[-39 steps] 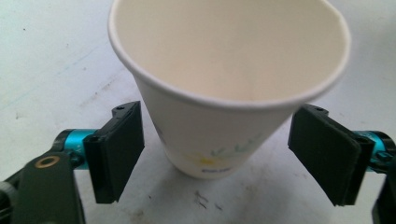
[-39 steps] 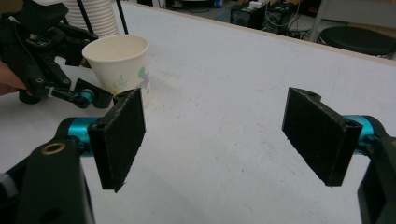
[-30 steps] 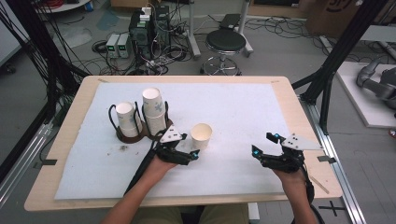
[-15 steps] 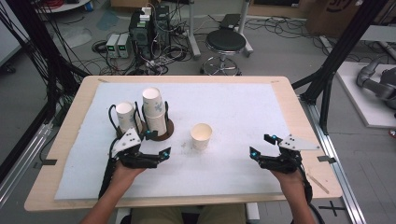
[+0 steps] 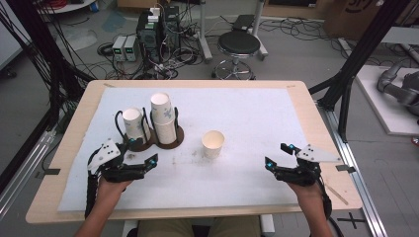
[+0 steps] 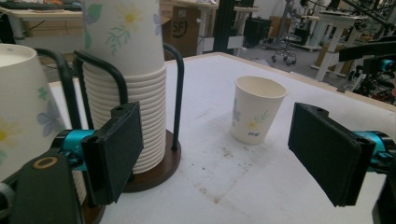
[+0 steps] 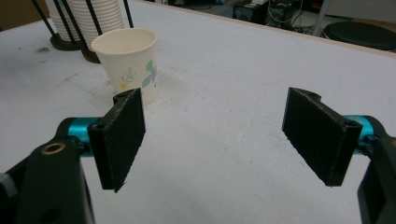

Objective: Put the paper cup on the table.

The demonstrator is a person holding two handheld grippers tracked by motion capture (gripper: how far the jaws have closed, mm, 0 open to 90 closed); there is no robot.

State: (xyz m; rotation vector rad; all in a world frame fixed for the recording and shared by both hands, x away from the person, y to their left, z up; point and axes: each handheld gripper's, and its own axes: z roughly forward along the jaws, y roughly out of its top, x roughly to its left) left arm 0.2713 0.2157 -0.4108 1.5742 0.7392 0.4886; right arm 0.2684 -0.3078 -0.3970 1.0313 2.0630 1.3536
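Note:
A single paper cup [image 5: 213,143] with a flower print stands upright mid-table, also seen as the cup [image 6: 257,115] and the cup [image 7: 127,60]. Two stacks of paper cups sit in black wire holders on brown bases: a tall stack [image 5: 164,118] and a shorter stack [image 5: 133,126]. My left gripper [image 5: 143,155] is open at the front left, just in front of the holders, with nothing between its jaws. My right gripper [image 5: 278,155] is open at the front right, apart from the single cup, holding nothing.
A white mat [image 5: 237,113] covers the wooden table [image 5: 301,94]. Beyond the far edge are a round stool [image 5: 238,44], electronics boxes and cables [image 5: 148,34]. Black frame posts [image 5: 356,64] stand at the right, and the mat carries a few dark stains [image 5: 183,158].
My left gripper has let go of the single cup and drawn back to the left front, in front of the holders. The cup stays upright mid-table. The right gripper has barely moved.

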